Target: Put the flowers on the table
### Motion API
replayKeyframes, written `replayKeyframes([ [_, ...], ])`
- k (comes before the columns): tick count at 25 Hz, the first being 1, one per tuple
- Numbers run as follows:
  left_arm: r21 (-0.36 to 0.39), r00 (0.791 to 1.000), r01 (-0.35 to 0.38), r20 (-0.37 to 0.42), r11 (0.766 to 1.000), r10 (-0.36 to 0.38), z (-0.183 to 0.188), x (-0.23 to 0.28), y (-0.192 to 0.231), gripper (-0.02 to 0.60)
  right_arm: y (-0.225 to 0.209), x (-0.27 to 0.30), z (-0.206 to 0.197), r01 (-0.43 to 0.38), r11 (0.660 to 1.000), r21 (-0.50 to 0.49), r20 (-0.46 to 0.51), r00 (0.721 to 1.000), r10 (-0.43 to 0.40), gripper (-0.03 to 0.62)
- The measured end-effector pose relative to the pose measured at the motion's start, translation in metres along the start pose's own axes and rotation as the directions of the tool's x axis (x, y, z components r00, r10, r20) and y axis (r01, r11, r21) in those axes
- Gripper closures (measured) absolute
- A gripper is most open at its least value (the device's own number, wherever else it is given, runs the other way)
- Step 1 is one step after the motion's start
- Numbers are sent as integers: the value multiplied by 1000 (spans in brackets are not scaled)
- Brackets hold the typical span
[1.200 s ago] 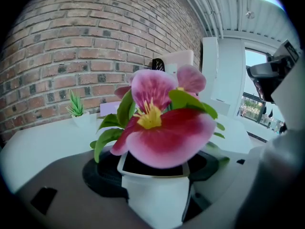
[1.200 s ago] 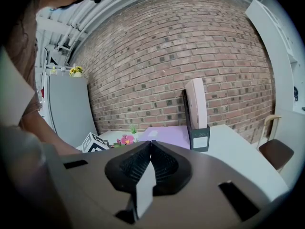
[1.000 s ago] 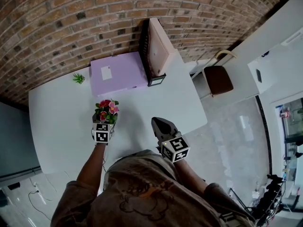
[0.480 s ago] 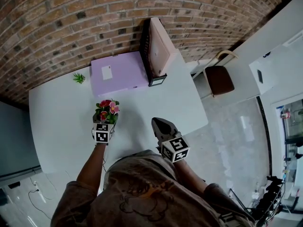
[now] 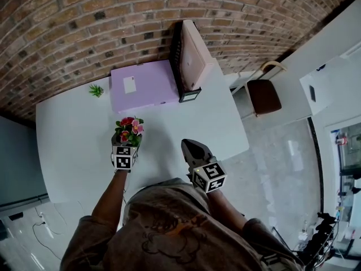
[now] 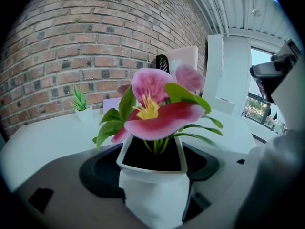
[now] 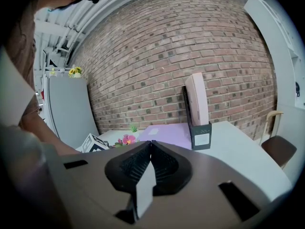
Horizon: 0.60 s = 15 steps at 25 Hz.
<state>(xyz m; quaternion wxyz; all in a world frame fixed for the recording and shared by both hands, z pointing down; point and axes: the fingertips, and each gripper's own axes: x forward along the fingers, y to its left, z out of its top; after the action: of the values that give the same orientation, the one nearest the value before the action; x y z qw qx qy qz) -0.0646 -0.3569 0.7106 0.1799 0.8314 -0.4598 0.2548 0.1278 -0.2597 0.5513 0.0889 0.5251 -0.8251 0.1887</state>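
Note:
A small white pot of pink and red flowers (image 5: 128,131) with green leaves is held over the white table (image 5: 73,151), near its middle. My left gripper (image 5: 125,144) is shut on the pot (image 6: 152,175), whose blooms (image 6: 155,104) fill the left gripper view. My right gripper (image 5: 192,149) hangs over the table's near edge to the right, jaws shut with nothing between them (image 7: 150,149). The flowers (image 7: 127,139) also show small at the left of the right gripper view.
A flat lilac box (image 5: 144,86) lies at the table's far side against the brick wall. A black file holder with pink folders (image 5: 189,61) stands at its right. A tiny green plant (image 5: 96,90) sits far left. A brown chair (image 5: 265,95) stands beyond the table's right end.
The scene has shifted slightly in the head view. The left gripper still holds the flower pot at about the same place, and the right gripper has not moved.

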Motion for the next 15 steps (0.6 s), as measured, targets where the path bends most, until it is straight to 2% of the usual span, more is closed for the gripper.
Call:
replayKeyframes([
  [9,-7,1000,-12,-11,1000,12,-7,-12,0,215,8,12,0,-42,999,4,-2,999,42,591],
  [15,-29,1000,-8,12,1000,8,-1,-31,-2,215,20,20,1,-83,997,-1,-7,996,83,591],
])
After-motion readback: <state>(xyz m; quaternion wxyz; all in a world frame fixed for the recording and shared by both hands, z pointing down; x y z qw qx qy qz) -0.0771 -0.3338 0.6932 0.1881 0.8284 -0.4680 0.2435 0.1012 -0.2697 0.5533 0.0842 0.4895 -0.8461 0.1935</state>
